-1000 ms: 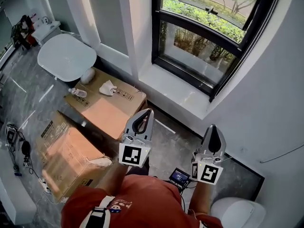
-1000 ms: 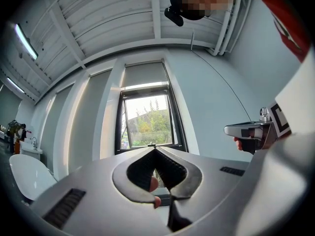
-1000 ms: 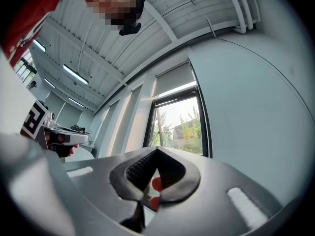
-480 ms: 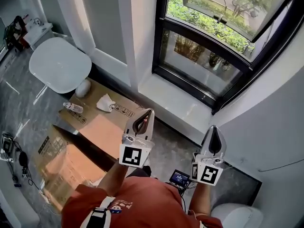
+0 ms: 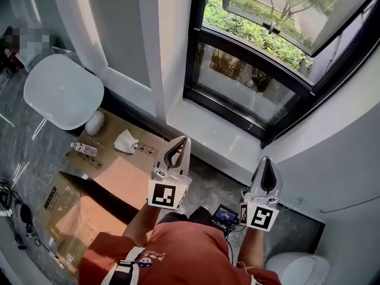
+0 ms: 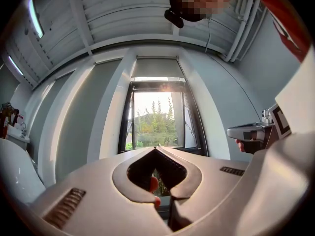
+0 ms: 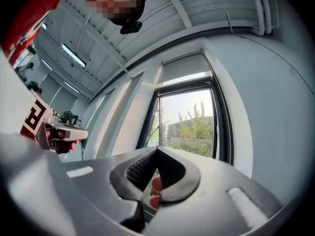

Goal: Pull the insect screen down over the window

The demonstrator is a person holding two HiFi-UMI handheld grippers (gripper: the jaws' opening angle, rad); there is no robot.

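Note:
The black-framed window (image 5: 261, 58) stands ahead above a white sill (image 5: 217, 136), its upper sash tilted open. In both gripper views a grey panel (image 6: 157, 68) (image 7: 184, 67) covers the top of the window (image 6: 157, 117) (image 7: 189, 124); the glass below is bare, with trees behind it. My left gripper (image 5: 181, 141) (image 6: 156, 148) is shut and holds nothing, pointing at the sill from short of it. My right gripper (image 5: 266, 160) (image 7: 157, 149) is also shut and empty, level with the left, near the sill's right end.
Flattened cardboard boxes (image 5: 113, 171) lie on the floor at left, with a small bottle (image 5: 83, 149) and a crumpled cloth (image 5: 126, 141) on them. A white round seat (image 5: 62, 91) stands far left. A small screen device (image 5: 225, 217) lies by my feet, a white rounded object (image 5: 297, 266) at bottom right.
Both grippers and I have moved closer to the window; the sill and frame now sit nearer and larger. The jaws of both stay shut and empty.

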